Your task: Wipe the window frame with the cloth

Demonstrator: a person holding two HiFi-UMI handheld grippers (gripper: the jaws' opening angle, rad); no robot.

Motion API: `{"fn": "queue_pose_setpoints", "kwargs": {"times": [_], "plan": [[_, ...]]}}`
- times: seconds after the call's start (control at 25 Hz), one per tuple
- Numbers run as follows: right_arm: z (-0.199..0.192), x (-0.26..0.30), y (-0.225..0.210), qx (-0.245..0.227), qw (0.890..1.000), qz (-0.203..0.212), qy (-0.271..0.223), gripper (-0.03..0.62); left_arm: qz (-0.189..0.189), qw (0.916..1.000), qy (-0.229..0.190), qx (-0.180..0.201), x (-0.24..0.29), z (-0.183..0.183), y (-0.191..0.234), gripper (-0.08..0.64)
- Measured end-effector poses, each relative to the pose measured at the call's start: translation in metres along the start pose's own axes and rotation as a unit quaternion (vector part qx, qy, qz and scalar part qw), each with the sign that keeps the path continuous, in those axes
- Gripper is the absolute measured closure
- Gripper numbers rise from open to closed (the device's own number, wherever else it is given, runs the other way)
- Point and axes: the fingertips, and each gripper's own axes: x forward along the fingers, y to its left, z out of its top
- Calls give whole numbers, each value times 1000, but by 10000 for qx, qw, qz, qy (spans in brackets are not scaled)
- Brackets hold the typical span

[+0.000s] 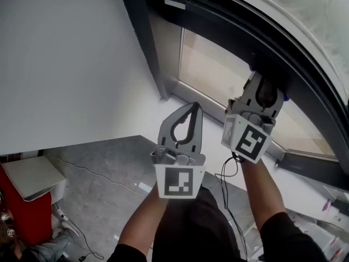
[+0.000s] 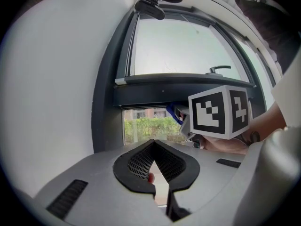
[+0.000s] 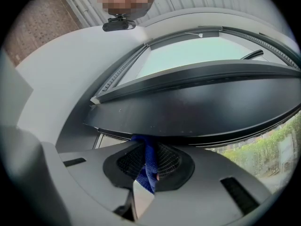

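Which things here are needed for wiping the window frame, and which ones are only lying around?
For the job: blue cloth, pinched by the right gripper; dark window frame.
Idle or lying about: left gripper, shut and empty; red cabinet; white box; floor cable.

Left of your left gripper (image 1: 192,108) stands a white wall (image 1: 65,64); lower left of it, grey floor (image 1: 109,154), a cable (image 1: 98,174), a white box (image 1: 32,176) beside a red cabinet (image 1: 19,212). Beyond its tips, bushes (image 2: 146,126).

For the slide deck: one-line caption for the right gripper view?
Right hand-held gripper, shut on a blue cloth, holds it against the underside of the dark window frame.
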Motion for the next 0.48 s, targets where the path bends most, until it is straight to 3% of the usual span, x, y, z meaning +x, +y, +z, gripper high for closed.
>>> {"fn": "queue_pose_setpoints", "kwargs": {"times": [0.48], "plan": [[1, 14, 30, 106, 9997, 207, -14, 570, 240, 9997, 71, 25, -6, -6, 28, 555]]}}
